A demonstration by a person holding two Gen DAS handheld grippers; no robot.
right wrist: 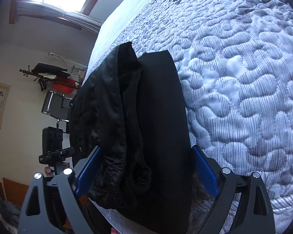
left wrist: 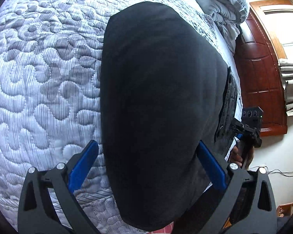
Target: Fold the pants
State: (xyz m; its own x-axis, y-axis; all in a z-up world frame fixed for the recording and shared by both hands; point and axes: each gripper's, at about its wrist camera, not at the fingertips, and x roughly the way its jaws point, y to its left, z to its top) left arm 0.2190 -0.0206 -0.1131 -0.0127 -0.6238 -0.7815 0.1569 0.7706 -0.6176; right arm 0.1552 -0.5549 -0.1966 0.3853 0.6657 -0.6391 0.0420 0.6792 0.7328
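While lying folded lengthwise on the quilted bed [left wrist: 45, 81], black pants [left wrist: 158, 105] run between both sets of fingers: left gripper [left wrist: 146, 167] spread wide, gripping nothing; right gripper [right wrist: 146, 169] likewise wide, pads clear of cloth.

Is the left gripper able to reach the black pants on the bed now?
Probably yes. The left gripper is open right over the black pants on the quilted bed cover, with nothing between them.

Black pants [left wrist: 156, 107] lie on a grey-and-white striped, squiggle-quilted bedspread [left wrist: 39, 78].
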